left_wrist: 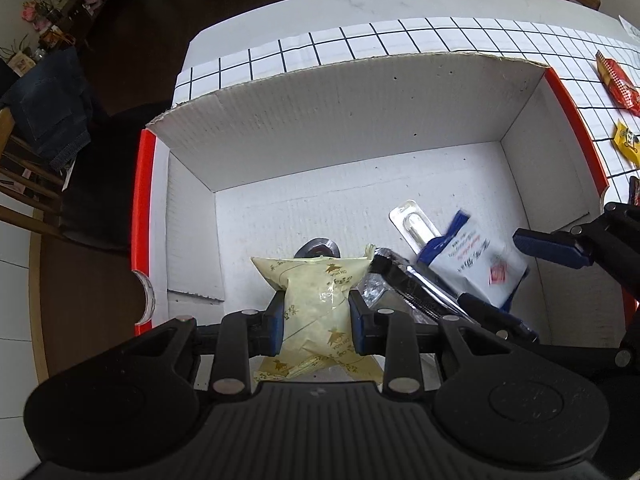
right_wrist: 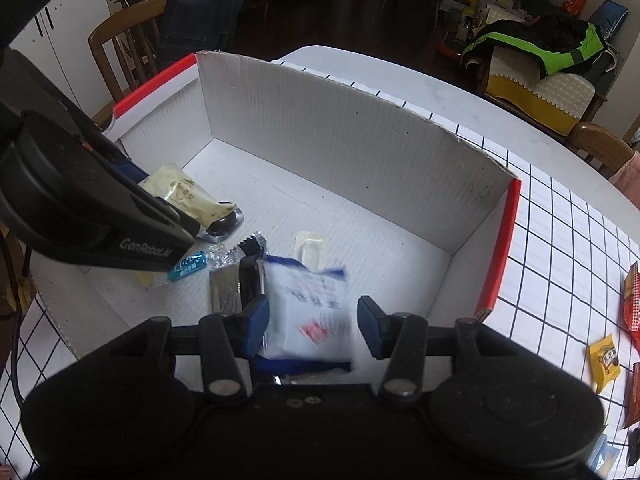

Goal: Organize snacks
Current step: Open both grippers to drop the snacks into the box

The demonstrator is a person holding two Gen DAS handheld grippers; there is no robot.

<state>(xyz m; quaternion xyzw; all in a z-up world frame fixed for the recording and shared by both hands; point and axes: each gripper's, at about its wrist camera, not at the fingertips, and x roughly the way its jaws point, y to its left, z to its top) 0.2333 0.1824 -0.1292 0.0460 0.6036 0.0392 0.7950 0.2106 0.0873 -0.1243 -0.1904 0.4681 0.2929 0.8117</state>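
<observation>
Clamped between the blue pads of the left gripper (left_wrist: pixel 317 322), a pale yellow snack packet (left_wrist: pixel 320 300) printed with small gold marks hangs low inside a white cardboard box (left_wrist: pixel 340 120) with red outer edges. Both pads press into the packet's sides, pinching its middle. Behind it a dark, foil-wrapped sweet (left_wrist: pixel 319 247) lies on the box floor.

To the right, the right gripper (right_wrist: pixel 313 326) reaches into the same box with a white and blue pouch (right_wrist: pixel 308 308) bearing red and blue print between its pads. The left pad touches the pouch, while a gap shows beside the right pad, so a firm grip cannot be confirmed; the pouch is blurred.

On the box floor near the pouch lie a silver foil packet (right_wrist: pixel 224 288), a small teal-wrapped candy (right_wrist: pixel 190 266) and a clear blister pack (right_wrist: pixel 309 246).

The box stands on a table covered with a white cloth ruled in black squares (right_wrist: pixel 560 280). Outside the box, on the cloth to the right, lie a red snack packet (left_wrist: pixel 618 84) and a small yellow packet (right_wrist: pixel 604 360).
</observation>
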